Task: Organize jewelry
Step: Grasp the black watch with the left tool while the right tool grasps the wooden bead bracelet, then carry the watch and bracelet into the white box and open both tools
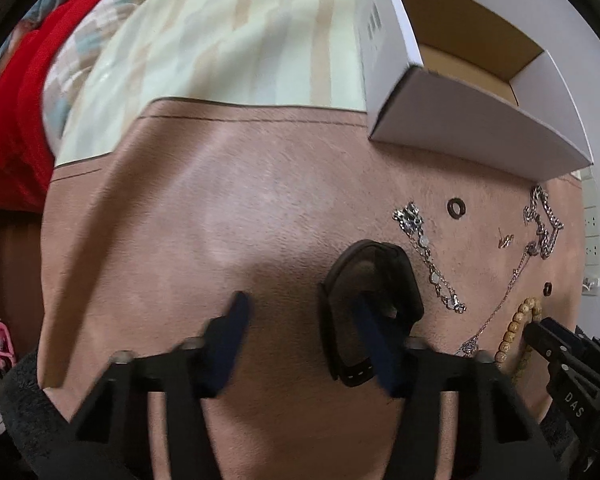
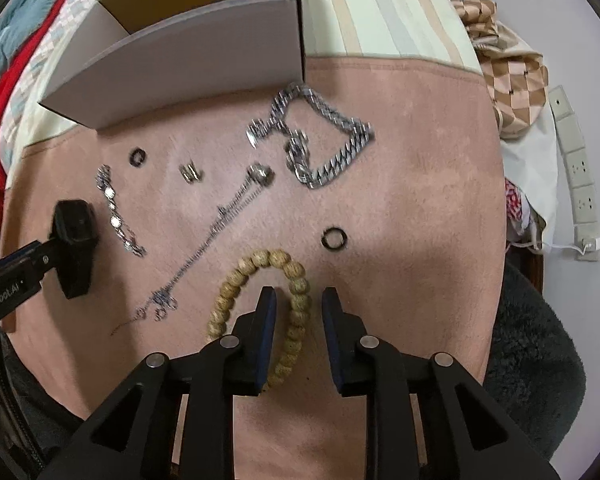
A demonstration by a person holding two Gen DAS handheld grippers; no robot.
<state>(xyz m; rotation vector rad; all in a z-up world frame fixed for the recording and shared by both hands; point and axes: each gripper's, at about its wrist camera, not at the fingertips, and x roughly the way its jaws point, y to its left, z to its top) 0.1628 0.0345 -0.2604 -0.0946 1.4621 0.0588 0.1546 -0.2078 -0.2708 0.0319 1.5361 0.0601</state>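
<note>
Straddling pieces of jewelry, two handheld grippers work over a pink mat [image 2: 420,168] with a white box [image 2: 188,64] at its far edge.

Left gripper [image 1: 300,312] is spread wide, one finger [image 1: 374,332] poked inside the loop of a black watch [image 1: 370,304] (nothing is pinched). Right gripper [image 2: 299,300] is partly open, its fingers either side of one strand of a wooden bead bracelet [image 2: 260,300], not clamping it. Nearest the box lies a chunky silver chain [image 2: 320,136]. Between the box and the watch sits a dark ring [image 2: 137,157], with a stone bracelet [image 2: 118,216] just beside the watch. Near the beads lie a thin necklace [image 2: 216,228] and another dark ring [image 2: 335,237].
</note>
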